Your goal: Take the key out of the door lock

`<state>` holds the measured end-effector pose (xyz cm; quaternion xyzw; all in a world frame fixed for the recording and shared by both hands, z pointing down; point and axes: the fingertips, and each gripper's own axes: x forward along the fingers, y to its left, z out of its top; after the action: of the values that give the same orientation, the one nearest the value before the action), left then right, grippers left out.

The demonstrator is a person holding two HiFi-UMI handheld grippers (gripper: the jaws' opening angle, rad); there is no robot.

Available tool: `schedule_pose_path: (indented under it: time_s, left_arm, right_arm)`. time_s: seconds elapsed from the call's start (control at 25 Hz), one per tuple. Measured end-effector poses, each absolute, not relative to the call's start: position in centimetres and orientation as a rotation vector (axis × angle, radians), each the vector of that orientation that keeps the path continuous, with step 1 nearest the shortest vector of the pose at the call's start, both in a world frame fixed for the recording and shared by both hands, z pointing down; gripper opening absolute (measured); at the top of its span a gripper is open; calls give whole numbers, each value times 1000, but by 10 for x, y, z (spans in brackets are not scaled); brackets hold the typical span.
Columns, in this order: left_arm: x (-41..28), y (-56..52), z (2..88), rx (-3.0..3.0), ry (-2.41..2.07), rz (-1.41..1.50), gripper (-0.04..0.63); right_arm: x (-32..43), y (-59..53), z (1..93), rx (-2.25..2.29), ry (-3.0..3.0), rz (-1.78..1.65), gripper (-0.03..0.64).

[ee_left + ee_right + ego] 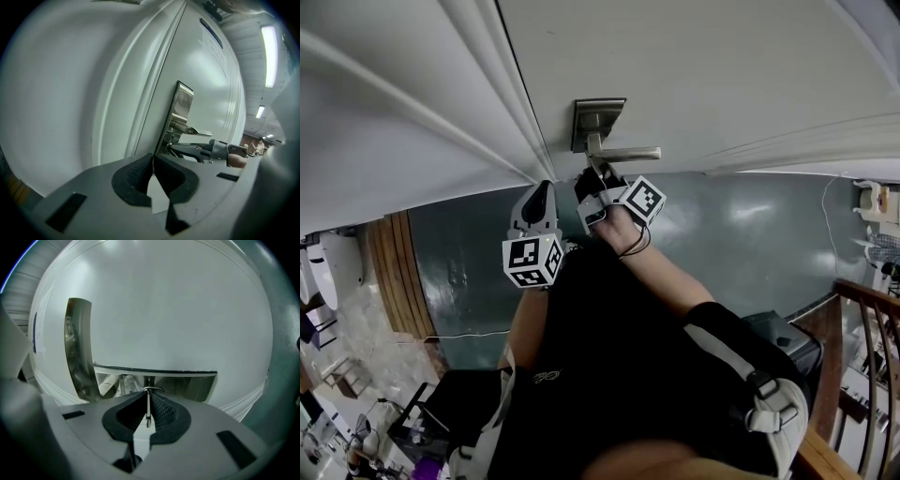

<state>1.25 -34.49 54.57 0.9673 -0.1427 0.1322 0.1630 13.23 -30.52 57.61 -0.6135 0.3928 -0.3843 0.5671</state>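
A brushed-metal lock plate (598, 117) with a lever handle (630, 153) sits on the white door (722, 75). My right gripper (597, 178) is pressed up just below the lever. In the right gripper view, the thin metal key (148, 405) stands edge-on between the black pads, and my right gripper (148, 409) is shut on it, under the lever (159, 372) and beside the plate (77, 348). The keyhole itself is hidden. My left gripper (541, 194) hangs left of the lock, away from the door hardware. My left gripper (153, 160) is shut with nothing between its pads.
The door frame moulding (422, 103) runs diagonally at left. Grey-green floor (750, 234) lies below the door. A wooden railing (862, 309) stands at the right, a dark case (787, 342) near it, and clutter (356, 422) at lower left.
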Motion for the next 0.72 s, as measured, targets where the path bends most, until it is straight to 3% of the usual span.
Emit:
schedule_pose_path:
  time_s: [0.72]
  left_arm:
    - [15,-339,548,2749,-393,372,29]
  right_arm:
    - [124,-299,577,-1422,920,-902,28]
